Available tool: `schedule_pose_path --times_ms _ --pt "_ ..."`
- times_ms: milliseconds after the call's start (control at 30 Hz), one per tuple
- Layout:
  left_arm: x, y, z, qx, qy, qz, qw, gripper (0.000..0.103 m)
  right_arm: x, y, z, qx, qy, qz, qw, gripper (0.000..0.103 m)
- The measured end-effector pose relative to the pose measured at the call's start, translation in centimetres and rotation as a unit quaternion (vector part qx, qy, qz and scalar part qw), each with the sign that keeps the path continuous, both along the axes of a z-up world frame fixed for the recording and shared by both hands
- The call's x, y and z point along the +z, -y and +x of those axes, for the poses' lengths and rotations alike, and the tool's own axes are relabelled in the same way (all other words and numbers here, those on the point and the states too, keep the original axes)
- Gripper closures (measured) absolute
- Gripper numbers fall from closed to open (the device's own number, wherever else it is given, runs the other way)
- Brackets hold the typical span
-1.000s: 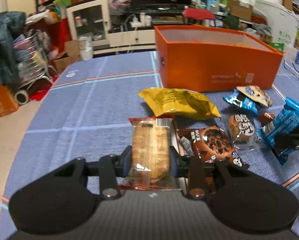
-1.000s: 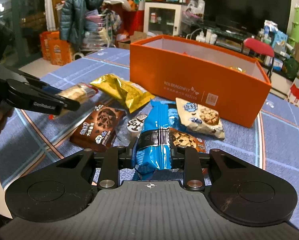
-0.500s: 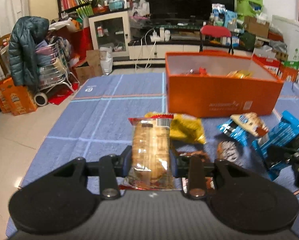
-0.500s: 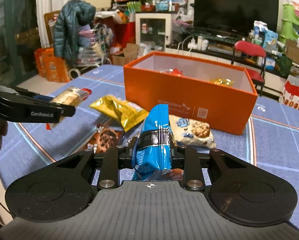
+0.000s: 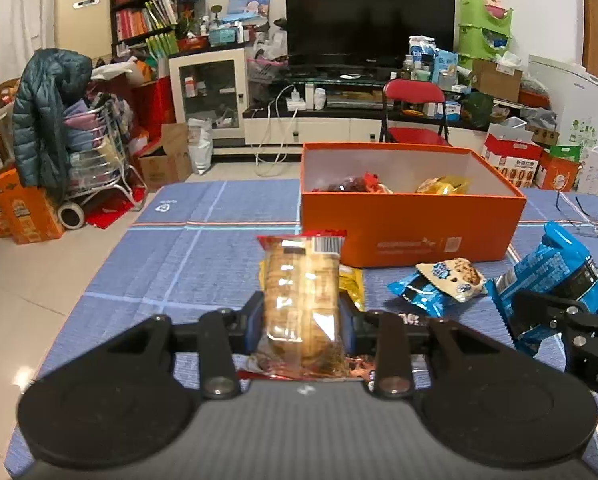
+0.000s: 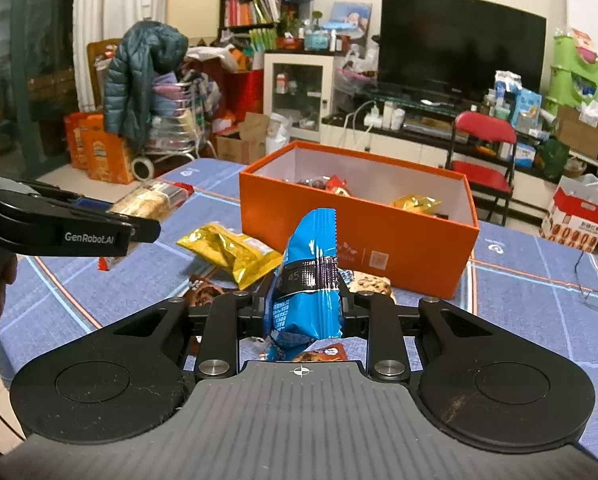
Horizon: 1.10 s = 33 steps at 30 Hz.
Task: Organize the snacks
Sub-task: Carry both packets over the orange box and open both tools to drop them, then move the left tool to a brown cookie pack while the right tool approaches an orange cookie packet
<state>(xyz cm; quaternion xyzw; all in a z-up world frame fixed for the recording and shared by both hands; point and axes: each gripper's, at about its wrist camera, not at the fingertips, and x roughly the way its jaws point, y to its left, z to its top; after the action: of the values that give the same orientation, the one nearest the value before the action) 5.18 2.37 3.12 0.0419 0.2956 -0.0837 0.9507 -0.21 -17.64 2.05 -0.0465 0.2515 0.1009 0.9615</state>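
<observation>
My left gripper (image 5: 303, 316) is shut on a clear cracker pack with red ends (image 5: 301, 284) and holds it above the blue cloth; the pack also shows in the right wrist view (image 6: 149, 202). My right gripper (image 6: 305, 304) is shut on a blue snack pack (image 6: 307, 276), raised off the table; the pack also shows in the left wrist view (image 5: 551, 276). The open orange box (image 5: 411, 226) stands ahead with a few snacks inside; it also shows in the right wrist view (image 6: 363, 240). Both grippers are short of the box.
On the cloth lie a yellow bag (image 6: 231, 250), a blue-and-cream cookie pack (image 5: 439, 282) and a brown chocolate cookie pack (image 6: 203, 294). Glasses (image 6: 595, 300) lie at the right. A red chair (image 5: 413, 114) stands behind the table.
Both grippers have risen with their packs, so the inside of the orange box now shows. The snacks on the cloth have not moved.
</observation>
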Motion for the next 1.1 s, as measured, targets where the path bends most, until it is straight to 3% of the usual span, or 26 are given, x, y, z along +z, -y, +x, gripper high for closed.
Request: schedule_pose_path --times_ms 200,367,500,733,800,833,867,900,1033,1067,1100 --pt "1.0 1.0 0.8 -0.015 0.008 -0.007 0.9998 0.07 1.1 2.0 -0.1 -0.017 0.006 0.032 0.999 0.096" --pt "3.0 2.8 4.0 -0.028 0.02 -0.016 0.9993 0.069 3.0 5.3 2.6 -0.055 0.014 0.045 0.997 0.096" --pt "4.2 5.5 8.9 -0.029 0.025 -0.008 0.9993 0.069 4.7 7.0 8.9 -0.066 0.006 0.037 0.997 0.096" --pt "4.4 8.8 18.3 0.001 0.013 -0.008 0.9999 0.068 5.8 5.9 18.9 -0.064 -0.006 -0.006 0.998 0.096" --pt "3.4 9.7 20.7 -0.001 0.005 0.004 1.0 0.054 5.4 5.7 21.2 -0.068 -0.017 -0.016 0.997 0.095" --pt "2.8 10.0 21.6 -0.003 -0.004 0.014 0.9999 0.03 5.0 5.6 22.4 -0.072 -0.033 -0.015 0.997 0.086" --pt "2.3 10.0 22.2 0.003 -0.01 0.024 0.9997 0.028 4.8 5.6 23.1 -0.075 -0.042 -0.012 0.996 0.074" --pt "1.9 9.7 22.3 0.014 -0.015 0.031 0.9993 0.028 4.7 5.6 23.3 -0.081 -0.041 -0.012 0.996 0.052" --pt "2.5 6.0 18.6 0.016 0.008 -0.001 0.9998 0.021 6.2 5.8 18.4 -0.072 0.014 -0.013 0.997 0.042" --pt "2.7 4.9 17.1 0.023 0.017 -0.003 0.9996 0.007 6.3 5.6 16.1 -0.063 0.027 -0.008 0.998 0.037" --pt "2.8 3.6 15.1 0.036 0.031 -0.003 0.9989 0.001 6.0 5.4 13.8 -0.055 0.034 -0.007 0.998 0.026"
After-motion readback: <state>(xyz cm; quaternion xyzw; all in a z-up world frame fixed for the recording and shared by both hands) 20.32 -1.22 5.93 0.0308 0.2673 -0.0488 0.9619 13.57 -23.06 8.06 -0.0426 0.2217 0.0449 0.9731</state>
